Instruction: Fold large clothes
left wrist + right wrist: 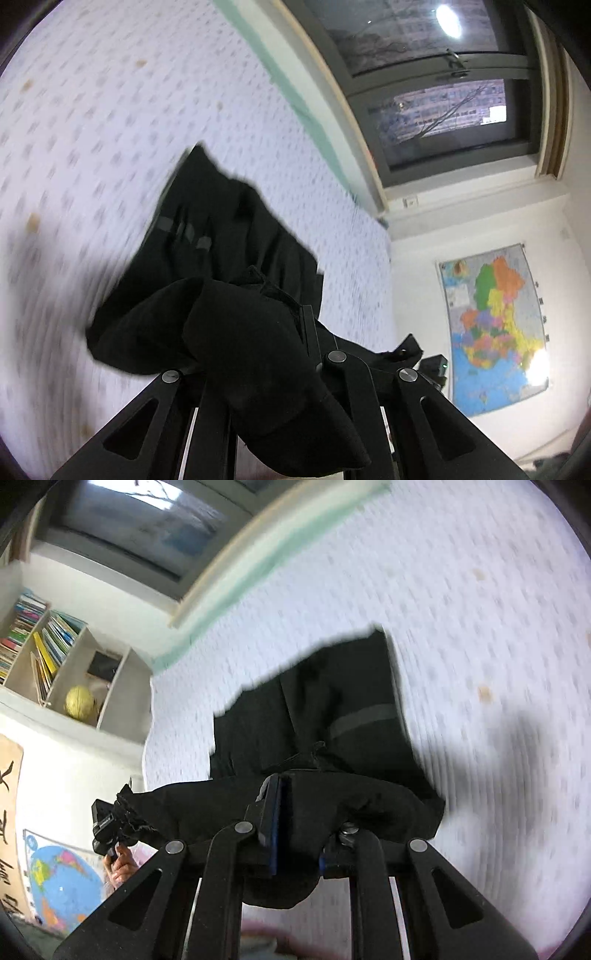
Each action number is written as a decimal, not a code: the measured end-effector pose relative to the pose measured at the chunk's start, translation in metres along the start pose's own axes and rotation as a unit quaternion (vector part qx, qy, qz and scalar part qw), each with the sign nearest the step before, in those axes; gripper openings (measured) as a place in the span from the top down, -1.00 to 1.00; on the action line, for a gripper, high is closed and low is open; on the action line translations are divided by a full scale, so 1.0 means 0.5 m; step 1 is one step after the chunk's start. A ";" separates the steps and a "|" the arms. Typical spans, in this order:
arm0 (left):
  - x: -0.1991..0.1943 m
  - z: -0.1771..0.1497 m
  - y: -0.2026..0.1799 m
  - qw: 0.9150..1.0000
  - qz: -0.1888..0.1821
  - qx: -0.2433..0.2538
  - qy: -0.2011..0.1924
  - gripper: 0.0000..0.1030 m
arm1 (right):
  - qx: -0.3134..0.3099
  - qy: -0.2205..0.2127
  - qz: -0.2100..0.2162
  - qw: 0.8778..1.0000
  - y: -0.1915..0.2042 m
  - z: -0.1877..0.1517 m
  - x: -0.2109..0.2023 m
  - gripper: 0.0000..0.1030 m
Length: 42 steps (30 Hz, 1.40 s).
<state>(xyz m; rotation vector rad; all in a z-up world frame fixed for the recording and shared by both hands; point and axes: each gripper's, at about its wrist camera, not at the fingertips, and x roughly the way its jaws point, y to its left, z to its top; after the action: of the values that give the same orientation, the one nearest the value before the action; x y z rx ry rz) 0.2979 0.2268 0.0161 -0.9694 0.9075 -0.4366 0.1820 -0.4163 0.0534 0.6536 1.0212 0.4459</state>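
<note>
A large black garment (221, 236) hangs between both grippers above a white dotted bed sheet (92, 129). My left gripper (295, 325) is shut on one bunched edge of it, with cloth draped over its fingers. My right gripper (284, 797) is shut on another edge of the black garment (332, 709), and its dark pad (273, 812) shows against the cloth. The far end of the garment lies on the bed sheet (480, 590). The left gripper also shows at the left of the right wrist view (107, 827).
A window (436, 107) runs along the far side of the bed. A coloured map (495, 325) hangs on the wall. A bookshelf (55, 657) with books and a yellow ball (79, 701) stands past the bed. A globe picture (62, 882) is below it.
</note>
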 end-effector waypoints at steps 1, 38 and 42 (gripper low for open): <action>0.012 0.029 -0.005 1.000 -0.001 0.003 -0.005 0.77 | -0.005 -0.010 -0.006 1.000 0.011 0.032 0.010 0.63; 0.171 0.214 -0.010 0.984 0.110 0.134 0.046 -0.61 | -0.021 0.030 -0.069 0.997 -0.076 0.204 0.151 -0.64; 0.246 0.261 0.040 0.973 0.190 0.124 0.049 -0.60 | -0.079 0.035 -0.147 0.985 -0.077 0.229 0.224 -0.64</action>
<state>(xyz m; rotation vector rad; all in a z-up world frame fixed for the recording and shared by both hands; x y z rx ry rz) 0.4737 0.2207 -0.0245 -0.5335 1.0742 -0.2644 0.3366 -0.4076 -0.0024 0.3382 1.1164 0.2878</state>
